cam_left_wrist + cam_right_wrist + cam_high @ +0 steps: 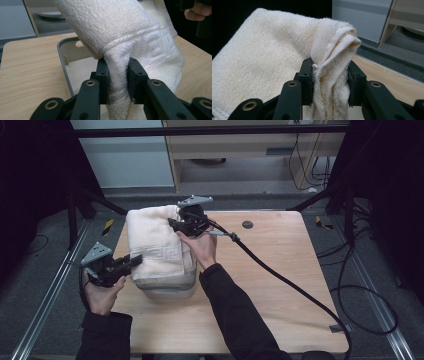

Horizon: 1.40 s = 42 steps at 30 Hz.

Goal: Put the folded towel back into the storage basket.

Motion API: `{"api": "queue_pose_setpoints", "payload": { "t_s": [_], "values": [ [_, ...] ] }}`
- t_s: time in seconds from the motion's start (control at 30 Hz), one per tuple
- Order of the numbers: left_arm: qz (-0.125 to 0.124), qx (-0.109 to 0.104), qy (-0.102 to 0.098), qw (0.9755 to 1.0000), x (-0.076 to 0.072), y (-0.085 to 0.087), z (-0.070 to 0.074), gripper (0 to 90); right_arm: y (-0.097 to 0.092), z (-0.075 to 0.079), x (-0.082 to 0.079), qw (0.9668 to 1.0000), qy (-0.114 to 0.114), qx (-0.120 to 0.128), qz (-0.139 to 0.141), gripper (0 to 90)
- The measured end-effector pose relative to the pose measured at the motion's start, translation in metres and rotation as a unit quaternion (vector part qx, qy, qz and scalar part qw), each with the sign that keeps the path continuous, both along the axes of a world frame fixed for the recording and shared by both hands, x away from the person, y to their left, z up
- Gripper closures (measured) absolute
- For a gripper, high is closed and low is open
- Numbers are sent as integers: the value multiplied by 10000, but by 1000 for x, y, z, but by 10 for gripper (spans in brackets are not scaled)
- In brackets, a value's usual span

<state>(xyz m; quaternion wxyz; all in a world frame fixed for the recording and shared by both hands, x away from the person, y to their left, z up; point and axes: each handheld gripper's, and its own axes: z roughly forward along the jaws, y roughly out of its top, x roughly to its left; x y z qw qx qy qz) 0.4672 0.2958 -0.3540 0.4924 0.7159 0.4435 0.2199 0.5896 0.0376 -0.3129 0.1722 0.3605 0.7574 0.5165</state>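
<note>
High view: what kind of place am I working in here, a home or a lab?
Likely a lab recording rig: a bare wooden table inside a black metal frame with dark curtains, cables on the floor. Both grippers hold a folded white towel over a grey bin.

Folded towel (154, 245) covers most of grey bin (167, 289); bin interior mostly hidden. Towel bottom cut off by right gripper view's lower edge.
</note>
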Motion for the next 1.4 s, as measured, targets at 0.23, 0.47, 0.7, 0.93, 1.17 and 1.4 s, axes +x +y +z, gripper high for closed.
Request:
{"api": "queue_pose_setpoints", "payload": {
  "t_s": [0.23,0.47,0.7,0.93,1.17,1.4],
  "values": [
    [27,91,143,9999,7,4,-10,728,7,-14,4,9999,75,-107,-77,638],
    [44,196,257,9995,12,4,-20,728,11,-27,8,9997,128,-179,-128,636],
    [44,300,360,9989,17,1,-29,728,11,-40,12,9993,224,-220,-199,635],
    [26,408,453,9981,22,0,-37,728,9,-52,14,9991,264,-240,-238,634],
    [56,528,506,9973,26,-6,-44,727,6,-63,16,9987,324,-256,-295,633],
    [104,632,565,9963,30,-11,-53,727,3,-74,18,9984,365,-275,-346,631]
  ]
}}
